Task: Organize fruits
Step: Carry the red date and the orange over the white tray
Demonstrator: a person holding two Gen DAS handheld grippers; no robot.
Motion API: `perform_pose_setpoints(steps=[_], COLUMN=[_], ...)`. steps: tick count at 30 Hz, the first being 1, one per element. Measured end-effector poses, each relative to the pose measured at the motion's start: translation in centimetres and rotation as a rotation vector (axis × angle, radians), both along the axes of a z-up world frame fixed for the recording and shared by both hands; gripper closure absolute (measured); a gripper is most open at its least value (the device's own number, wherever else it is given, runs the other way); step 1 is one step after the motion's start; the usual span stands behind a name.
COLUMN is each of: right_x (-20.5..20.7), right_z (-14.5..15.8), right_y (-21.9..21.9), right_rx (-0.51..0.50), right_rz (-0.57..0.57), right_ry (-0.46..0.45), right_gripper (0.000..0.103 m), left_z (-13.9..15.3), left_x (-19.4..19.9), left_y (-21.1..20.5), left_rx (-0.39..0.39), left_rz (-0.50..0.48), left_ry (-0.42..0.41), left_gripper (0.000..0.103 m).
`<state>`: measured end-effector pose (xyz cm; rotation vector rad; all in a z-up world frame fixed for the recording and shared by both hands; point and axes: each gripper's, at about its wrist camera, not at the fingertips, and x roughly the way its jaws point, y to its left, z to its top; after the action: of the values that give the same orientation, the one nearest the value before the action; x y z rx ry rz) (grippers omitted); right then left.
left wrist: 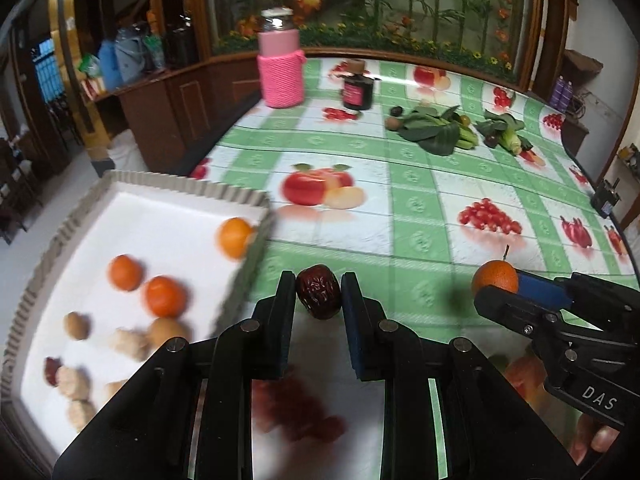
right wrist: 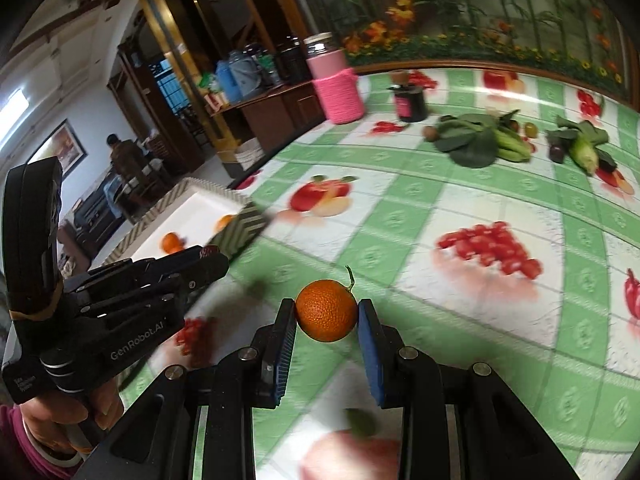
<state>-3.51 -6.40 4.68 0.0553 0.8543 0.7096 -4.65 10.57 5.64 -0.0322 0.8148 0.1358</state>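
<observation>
My left gripper (left wrist: pixel 319 292) is shut on a dark red jujube (left wrist: pixel 318 291) and holds it above the table, just right of the white tray (left wrist: pixel 248 280). The tray holds three small oranges (left wrist: pixel 166 296), several pale brown fruits (left wrist: pixel 128 342) and a red jujube (left wrist: pixel 51 370). My right gripper (right wrist: pixel 327 316) is shut on a small orange with a stem (right wrist: pixel 327 310). It shows in the left wrist view (left wrist: pixel 494 280) at the right. The left gripper (right wrist: pixel 208 258) shows at the left of the right wrist view, near the tray (right wrist: pixel 240 226).
The table has a green checked cloth printed with fruit (left wrist: pixel 400 200). At the far side stand a pink-sleeved jar (left wrist: pixel 280 68) and a dark jar (left wrist: pixel 357 90). Leafy greens (left wrist: pixel 434 130), corn (left wrist: pixel 512 142) and small fruits (left wrist: pixel 392 123) lie further right. Wooden cabinets stand left.
</observation>
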Motion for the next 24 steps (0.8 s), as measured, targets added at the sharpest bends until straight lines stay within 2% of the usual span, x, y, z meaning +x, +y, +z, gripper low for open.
perform_pose_setpoints(steps=[14,24], right_x=[-3.4,-4.3], right_z=[1.4,1.7], right_y=[8.5,13.5], right_rx=[-0.013,-0.037], right_rz=[0.145,0.229], right_ry=[-0.035,-0.046], right_gripper=[0.073,0.073], left_z=[1.5,1.7], left_x=[-5.6,-8.0], left_y=[6.7,11.7], left_rx=[0.062,0.045], left_rz=[0.127,0.208], left_ry=[-0.072,-0.084], left_gripper=[0.08,0.08])
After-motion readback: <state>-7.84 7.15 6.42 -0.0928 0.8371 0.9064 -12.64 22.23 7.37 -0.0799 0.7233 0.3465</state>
